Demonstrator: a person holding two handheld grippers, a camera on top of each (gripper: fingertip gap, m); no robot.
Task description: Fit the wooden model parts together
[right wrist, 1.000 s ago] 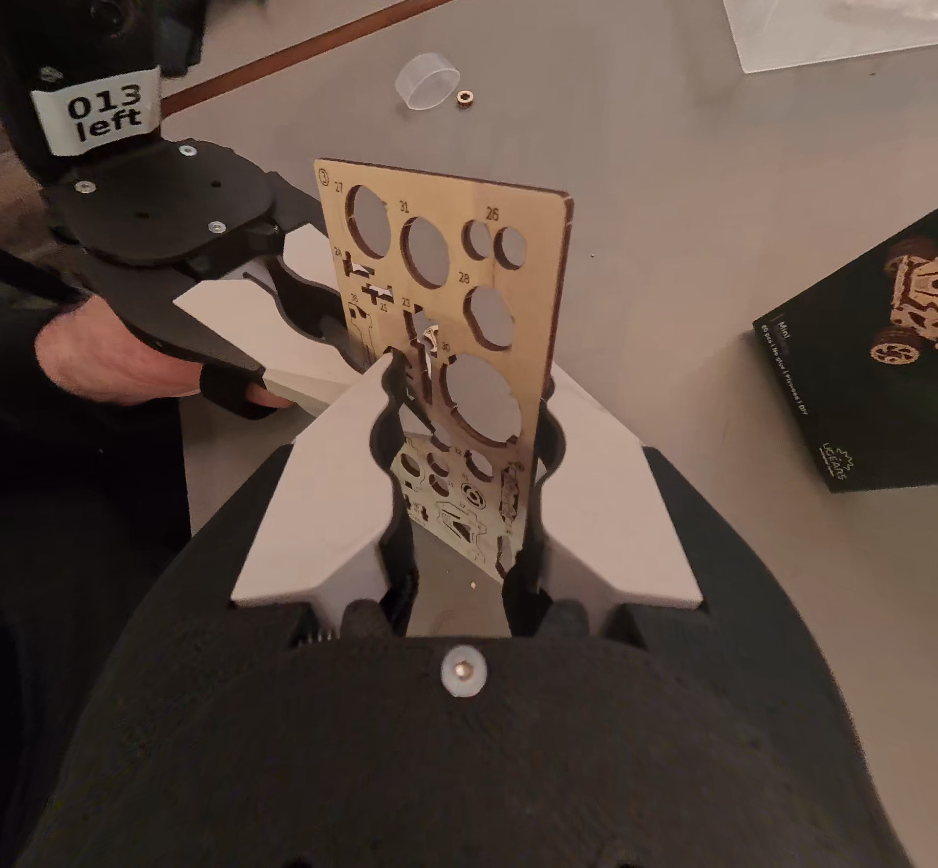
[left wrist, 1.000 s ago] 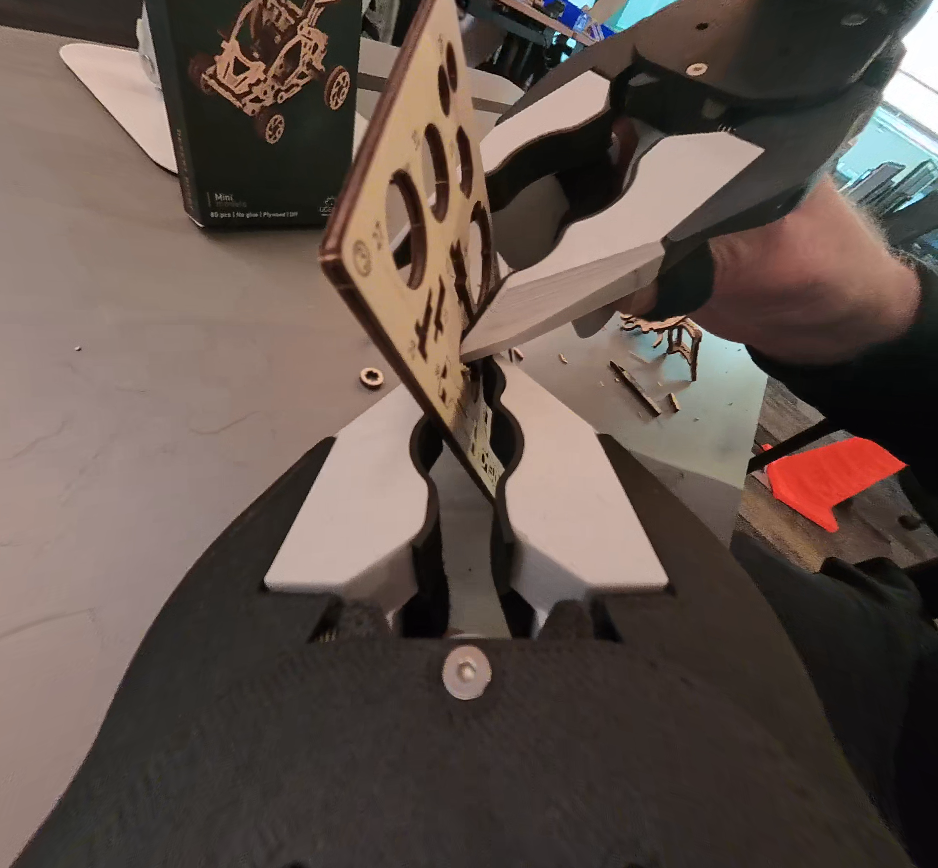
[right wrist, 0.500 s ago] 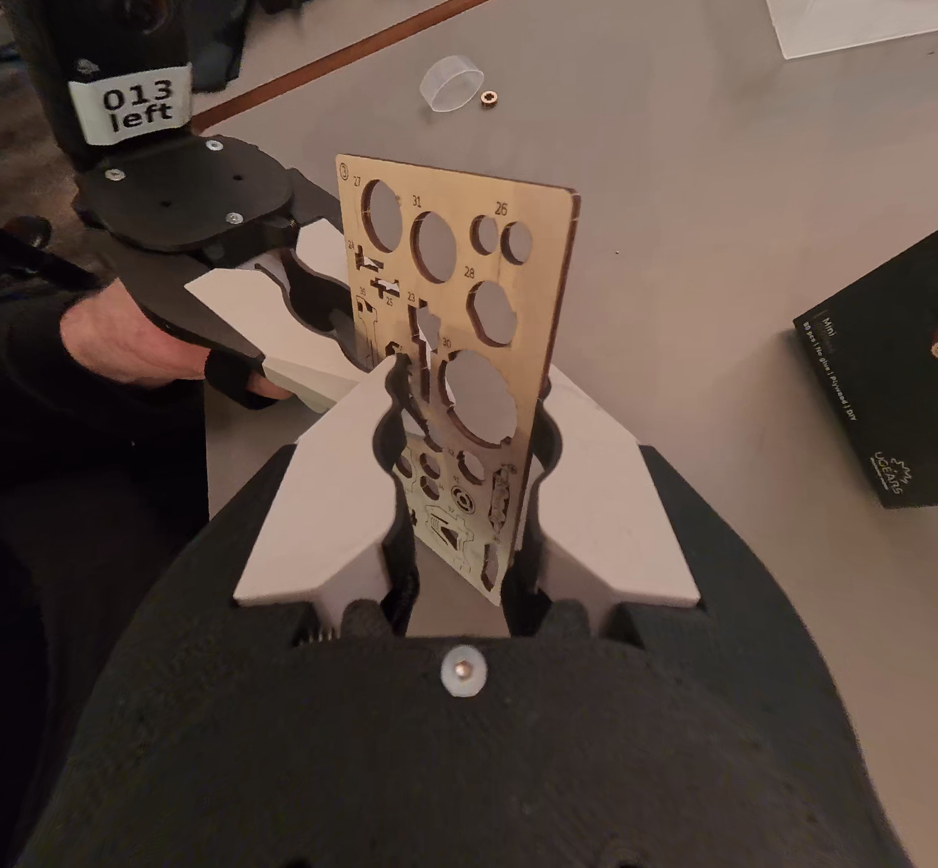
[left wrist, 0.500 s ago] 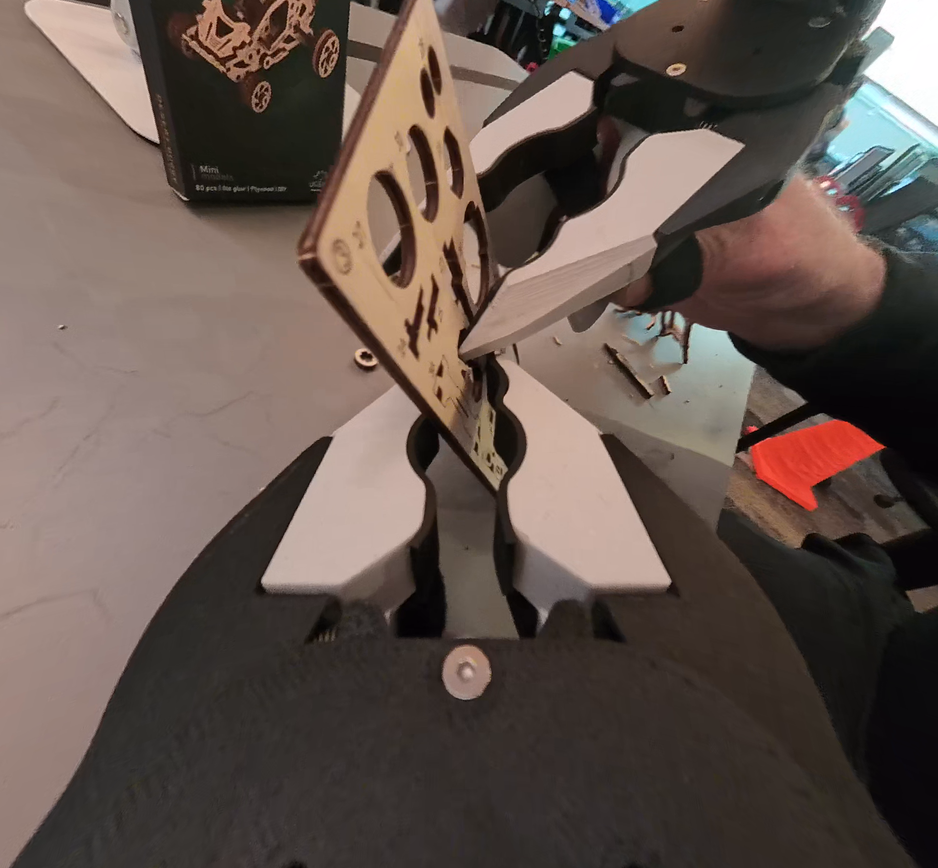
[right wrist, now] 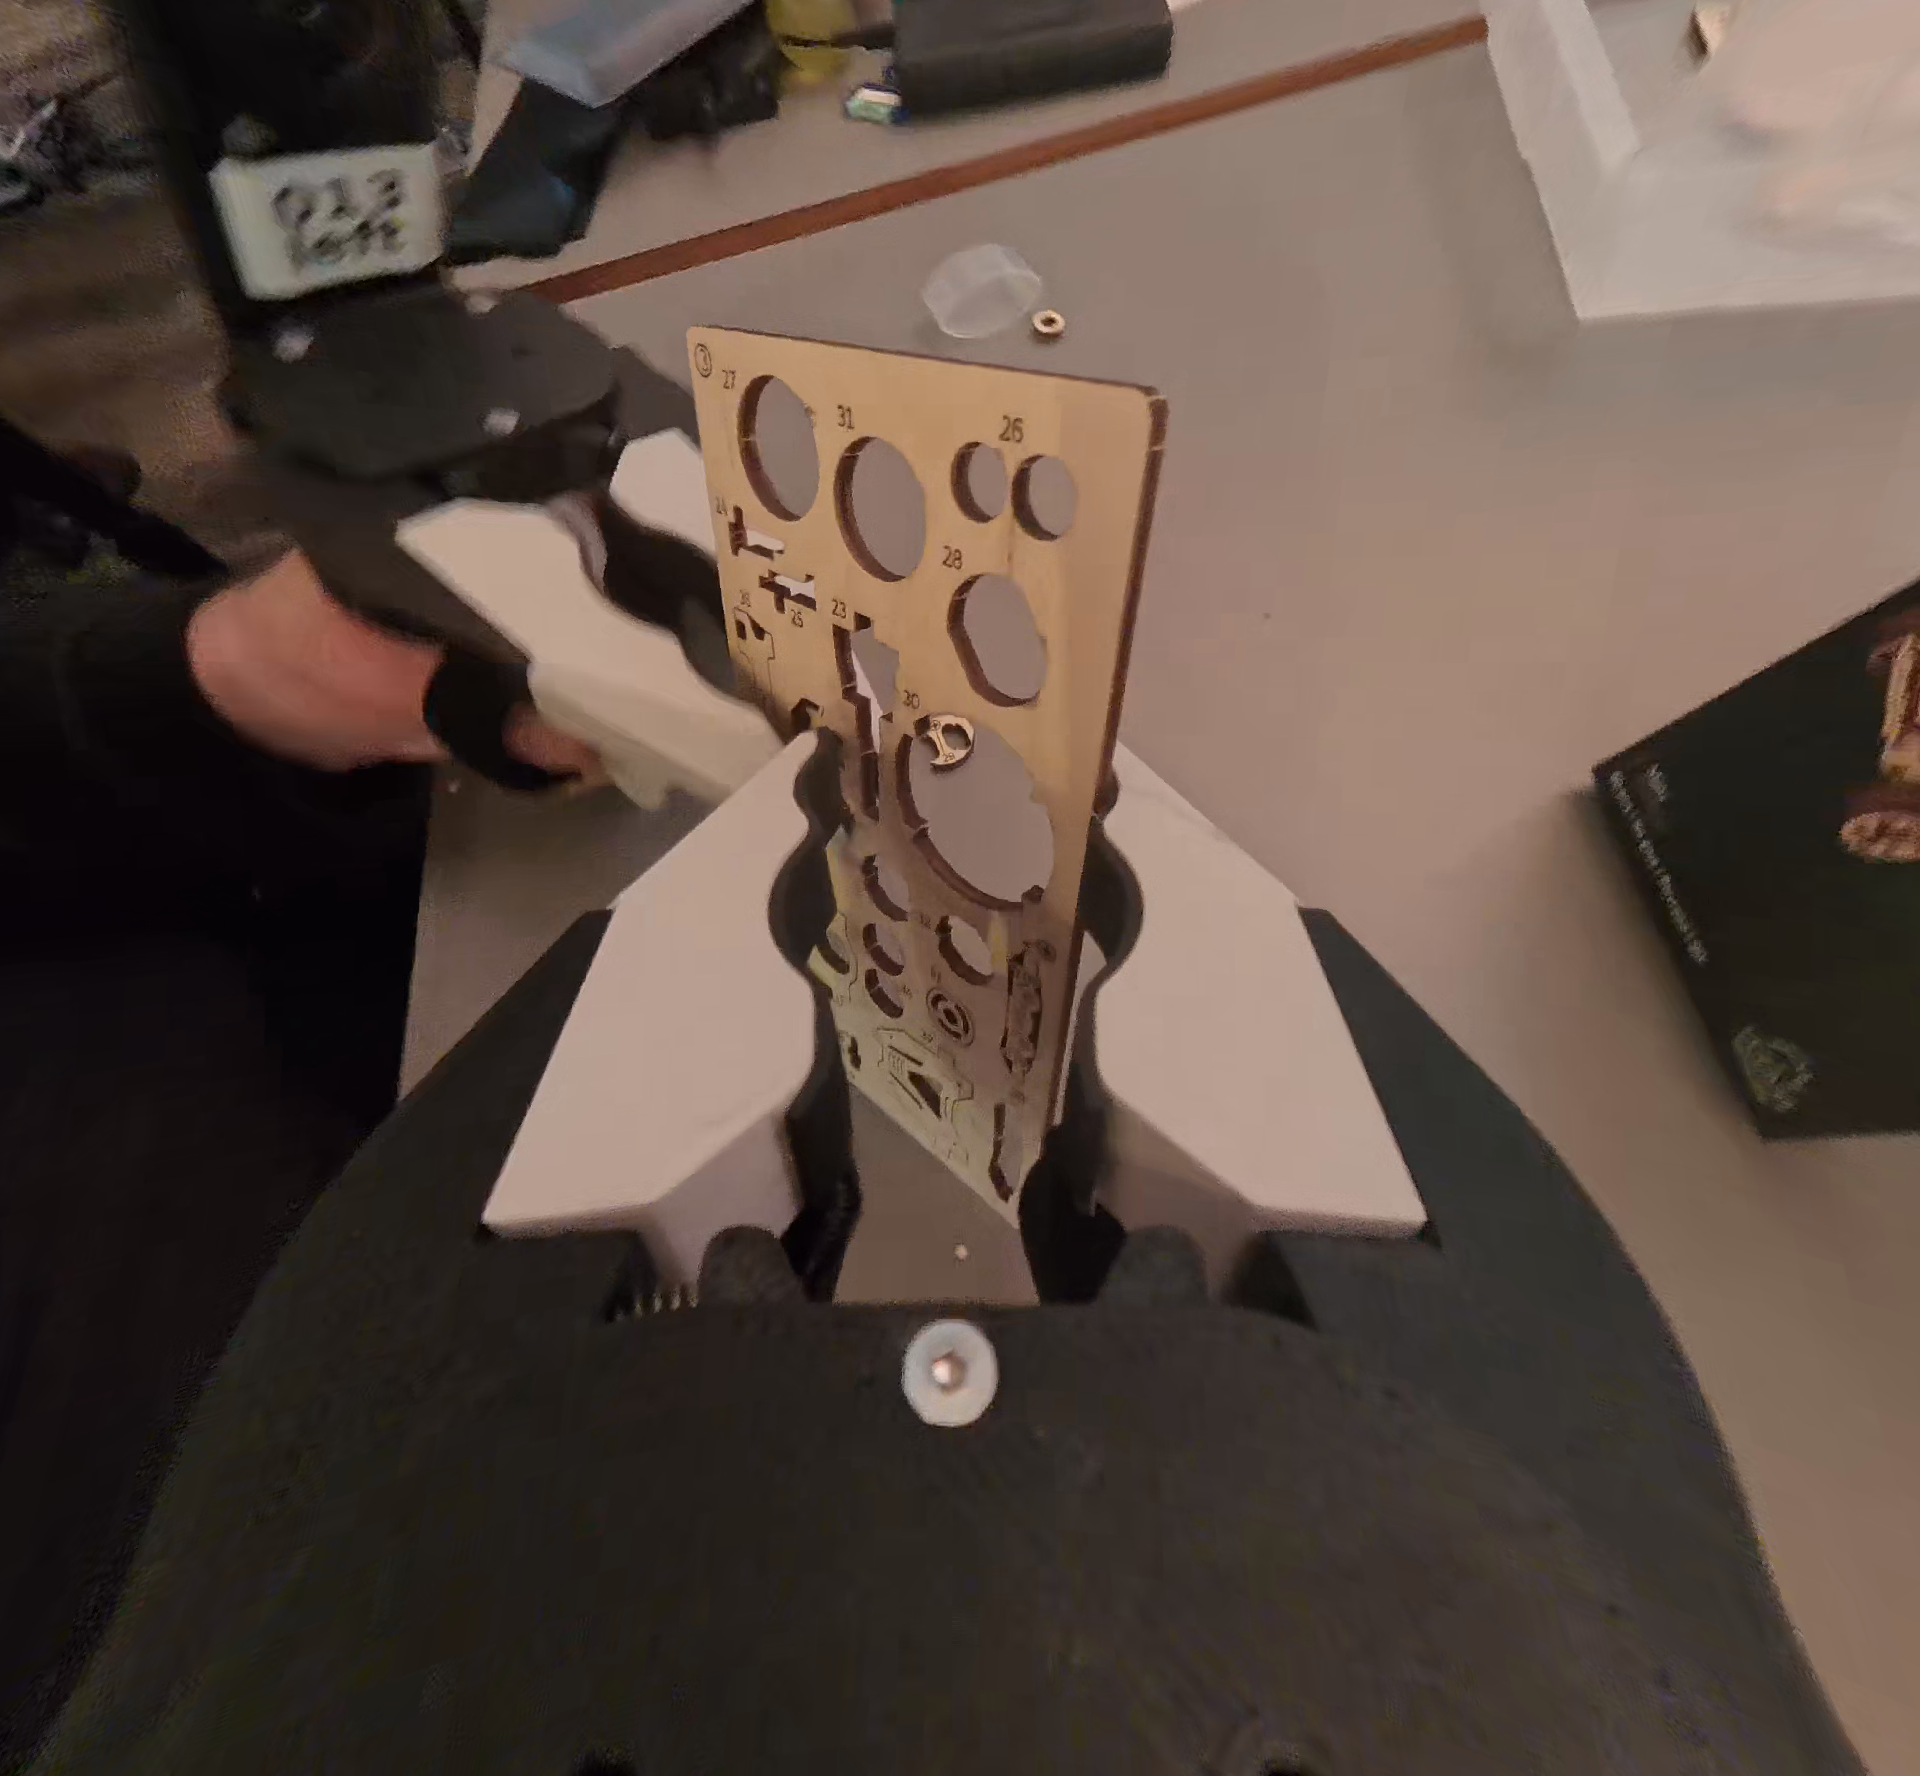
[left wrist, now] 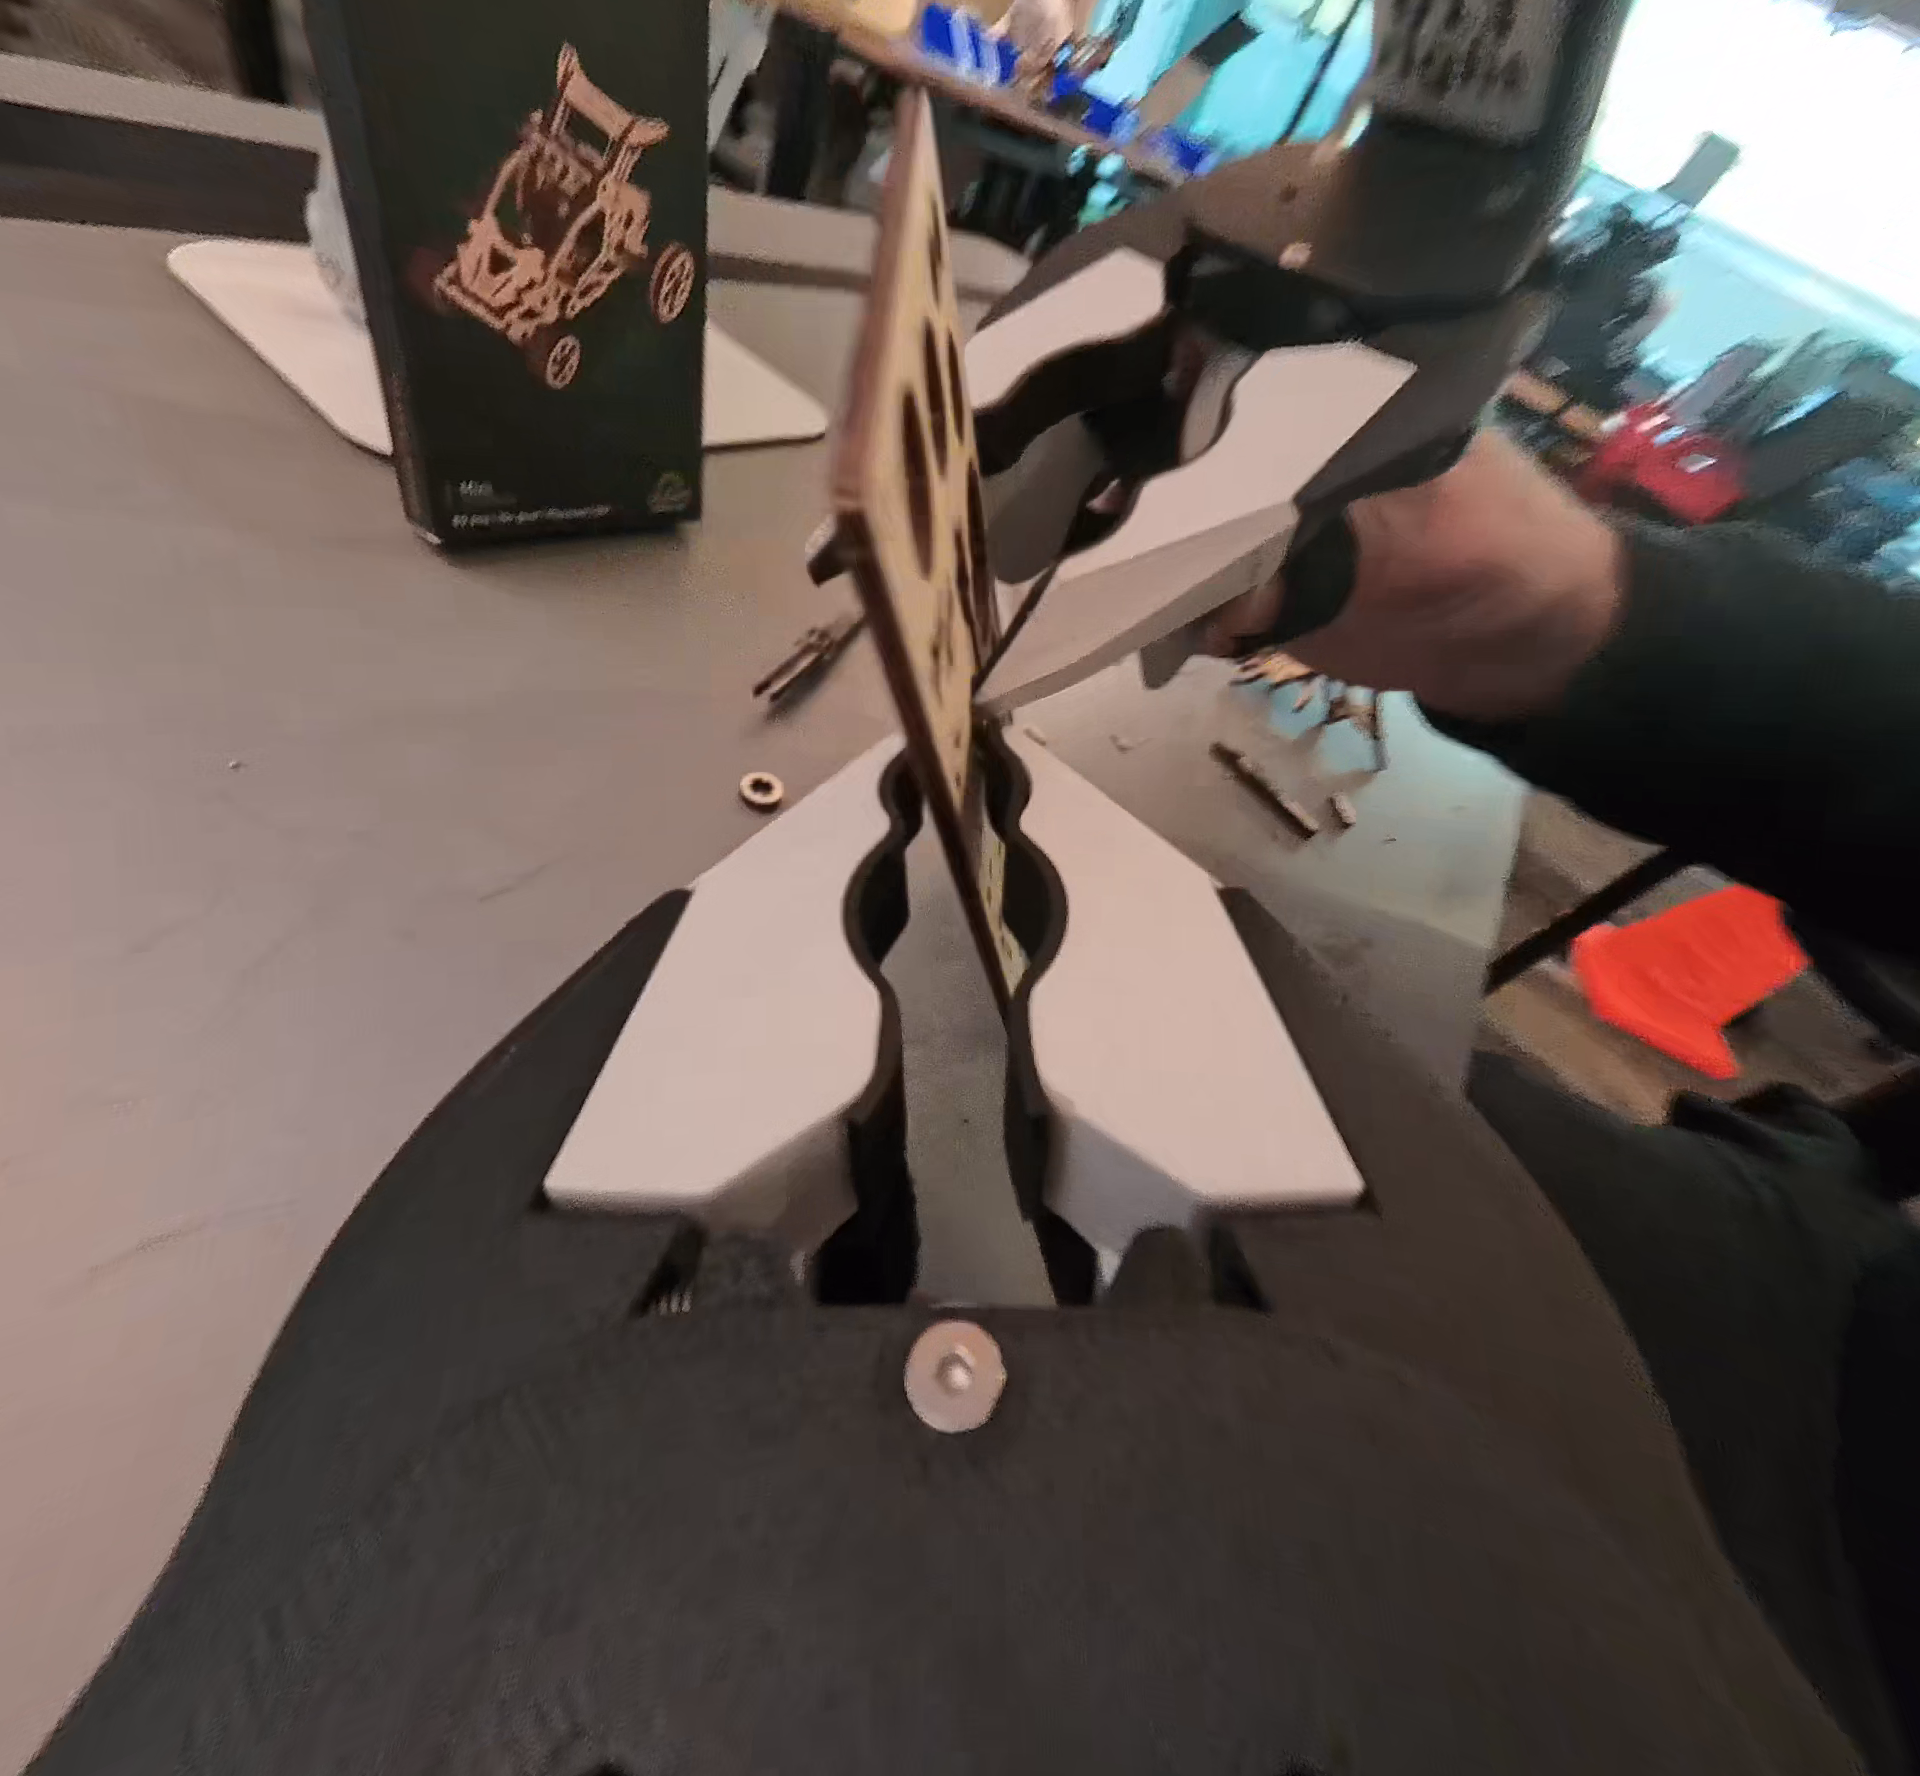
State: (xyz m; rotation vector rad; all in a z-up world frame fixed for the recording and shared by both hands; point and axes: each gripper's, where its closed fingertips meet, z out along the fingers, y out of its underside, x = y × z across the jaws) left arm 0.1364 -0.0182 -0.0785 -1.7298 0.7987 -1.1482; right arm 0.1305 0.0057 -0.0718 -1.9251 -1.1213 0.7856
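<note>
Grey table (left wrist: 260,895) w/ a dark product box (left wrist: 499,199) standing upright at the far side, a white flat stand base (left wrist: 270,324) behind it, and an orange-red object (left wrist: 1683,968) on the floor off the table's edge. Opposite end: clear plastic cap (right wrist: 982,290) just beside a small brass-coloured ring (right wrist: 1047,323), translucent white container (right wrist: 1704,85) at the far corner, black case (right wrist: 1029,38) and yellow-green item (right wrist: 808,12) among blurred clutter beyond the table's brown edge.
</note>
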